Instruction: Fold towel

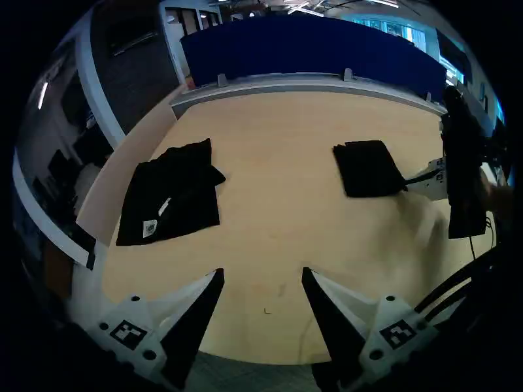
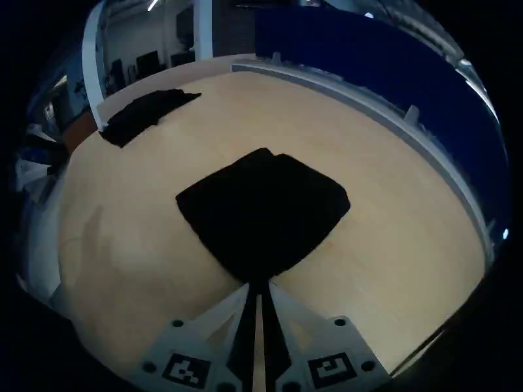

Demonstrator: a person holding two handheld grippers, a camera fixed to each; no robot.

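A folded black towel [image 2: 265,209] lies flat on the pale wooden table [image 2: 392,215], just ahead of my right gripper [image 2: 260,287]. The fingers are shut, pinching the towel's near corner. In the left gripper view the same towel [image 1: 367,168] sits at the right of the table [image 1: 281,130], and the right gripper [image 1: 418,178] touches its near right edge. My left gripper [image 1: 263,277] hovers open over the table's near edge, holding nothing. It is well apart from both cloths.
A second black cloth pile [image 1: 171,193] with white tags lies loosely folded at the table's left, seen far off as a dark heap [image 2: 147,112]. A blue partition [image 1: 307,46] runs along the far edge. A dark sleeve [image 1: 465,170] stands at the right.
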